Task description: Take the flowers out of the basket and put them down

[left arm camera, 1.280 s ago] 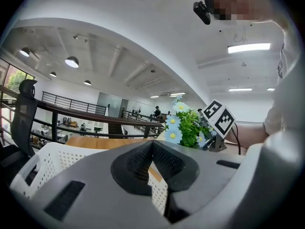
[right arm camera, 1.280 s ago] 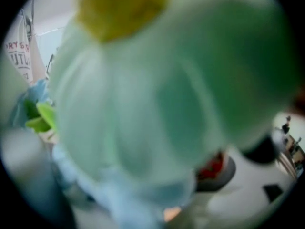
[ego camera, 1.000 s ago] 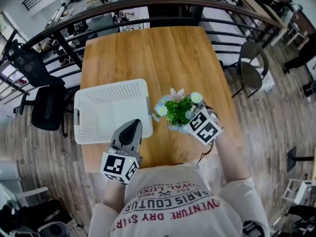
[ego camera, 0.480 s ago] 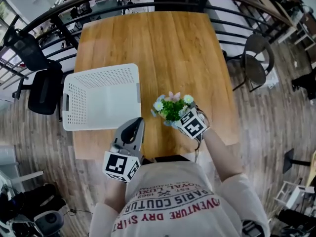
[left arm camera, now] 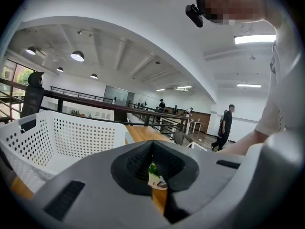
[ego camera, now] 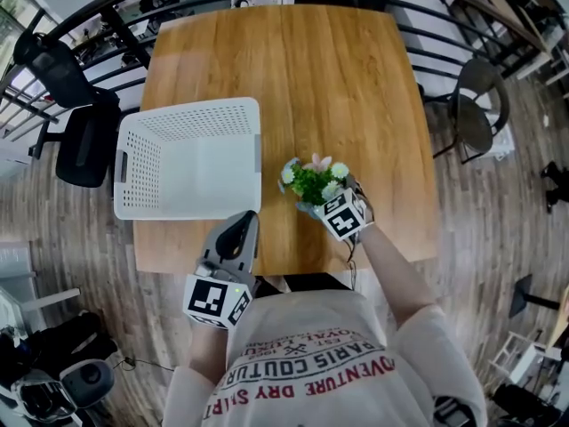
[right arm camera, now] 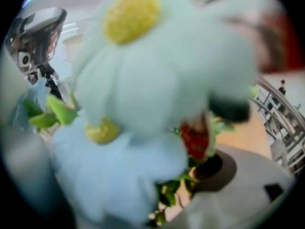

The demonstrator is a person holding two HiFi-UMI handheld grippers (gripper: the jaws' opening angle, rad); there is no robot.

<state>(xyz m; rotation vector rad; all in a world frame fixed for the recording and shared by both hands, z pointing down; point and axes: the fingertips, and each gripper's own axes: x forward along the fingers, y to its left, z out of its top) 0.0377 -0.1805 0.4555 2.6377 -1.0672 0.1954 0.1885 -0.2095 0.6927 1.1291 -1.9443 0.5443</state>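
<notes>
The right claw grips the flowers low over the worktop, seemingly to set them down, with the empty basket to its left and the left claw closed and idle.

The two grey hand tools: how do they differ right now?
The left gripper is shut on nothing, while the right gripper is closed on the flowers. The left gripper hangs by the table's front edge, pointing toward the basket; the right gripper reaches further in over the table, beside the basket. Both are grey and carry a cube with square markers.
</notes>
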